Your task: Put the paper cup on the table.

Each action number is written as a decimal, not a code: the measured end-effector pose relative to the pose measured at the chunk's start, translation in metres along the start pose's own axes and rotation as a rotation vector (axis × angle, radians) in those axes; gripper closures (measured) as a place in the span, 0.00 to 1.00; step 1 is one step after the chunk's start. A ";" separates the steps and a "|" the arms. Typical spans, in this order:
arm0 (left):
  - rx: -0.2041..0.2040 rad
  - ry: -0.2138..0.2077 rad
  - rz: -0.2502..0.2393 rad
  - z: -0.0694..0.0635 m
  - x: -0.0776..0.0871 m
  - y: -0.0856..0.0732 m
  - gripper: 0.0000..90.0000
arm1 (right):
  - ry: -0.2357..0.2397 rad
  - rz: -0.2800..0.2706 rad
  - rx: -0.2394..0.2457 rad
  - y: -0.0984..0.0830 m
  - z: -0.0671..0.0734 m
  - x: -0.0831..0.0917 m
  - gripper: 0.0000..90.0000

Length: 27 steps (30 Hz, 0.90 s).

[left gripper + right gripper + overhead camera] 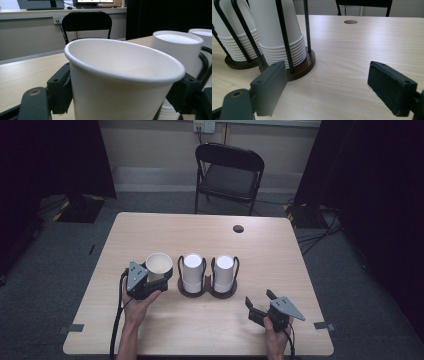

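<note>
The left gripper has its jaws closed on a single white paper cup, one black pad pressing each side of the cup's wall. The cup sits mouth up and slightly tilted, and in the left gripper view its inside looks bare and white, with nothing in it. It is carried at the left front part of the worktop, just left of the cup holder.

The right gripper has its jaws standing wide apart with only bare wood between them, near the front right of the worktop and a little way from the holder's right-hand base.

The holder has two round dark wooden bases joined side by side, each with thin black wire uprights. Each base carries a stack of white paper cups set upside down, bottoms up: the left stack and the right stack. In the right gripper view the nested rims of the nearer stack show as a band of close rings just above the base, with the other stack beside it.

Farther back there is a round cable hole in the wood, and a black folding chair stands beyond the far edge
</note>
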State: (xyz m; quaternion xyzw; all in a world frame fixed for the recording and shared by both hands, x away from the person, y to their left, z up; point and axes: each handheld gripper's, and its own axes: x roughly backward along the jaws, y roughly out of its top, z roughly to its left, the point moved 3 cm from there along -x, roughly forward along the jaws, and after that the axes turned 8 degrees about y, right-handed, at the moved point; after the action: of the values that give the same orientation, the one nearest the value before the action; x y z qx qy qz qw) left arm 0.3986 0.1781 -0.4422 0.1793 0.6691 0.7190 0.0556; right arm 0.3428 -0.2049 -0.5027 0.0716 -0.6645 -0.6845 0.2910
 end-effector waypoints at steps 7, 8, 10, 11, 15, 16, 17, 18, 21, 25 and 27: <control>0.017 0.002 0.012 0.011 -0.020 0.003 0.24 | -0.003 -0.017 0.008 -0.001 0.004 0.002 0.18; 0.021 0.005 0.013 0.013 -0.023 0.001 0.23 | -0.003 -0.018 0.011 -0.001 0.004 0.003 0.18; 0.018 0.023 0.018 0.016 -0.030 -0.002 0.23 | 0.004 -0.017 0.007 -0.001 0.005 0.003 0.18; 0.023 0.020 0.027 0.018 -0.034 -0.005 0.23 | 0.009 -0.017 0.005 -0.001 0.005 0.004 0.18; 0.056 0.021 0.051 0.025 -0.049 -0.016 0.23 | 0.033 -0.011 0.003 -0.001 0.005 0.004 0.19; 0.064 0.017 0.057 0.026 -0.052 -0.019 0.23 | 0.035 -0.008 0.006 -0.001 0.005 0.003 0.19; 0.067 0.018 0.065 0.027 -0.054 -0.020 0.23 | 0.035 -0.005 0.009 -0.001 0.006 0.003 0.19; 0.065 0.019 0.070 0.028 -0.056 -0.022 0.23 | 0.034 -0.004 0.012 -0.001 0.006 0.003 0.19; 0.063 0.021 0.088 0.031 -0.061 -0.028 0.23 | 0.033 -0.004 0.017 -0.001 0.006 0.003 0.19; 0.087 0.020 0.113 0.035 -0.067 -0.035 0.22 | 0.028 0.010 0.011 -0.001 0.006 0.002 0.19; 0.083 0.015 0.127 0.035 -0.068 -0.036 0.21 | 0.027 0.016 0.019 -0.001 0.007 0.001 0.19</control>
State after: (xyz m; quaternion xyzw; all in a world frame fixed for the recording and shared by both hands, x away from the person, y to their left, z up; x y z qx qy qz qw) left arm 0.4673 0.1928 -0.4881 0.2182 0.6860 0.6941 -0.0027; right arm 0.3382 -0.1998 -0.5029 0.0784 -0.6675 -0.6748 0.3048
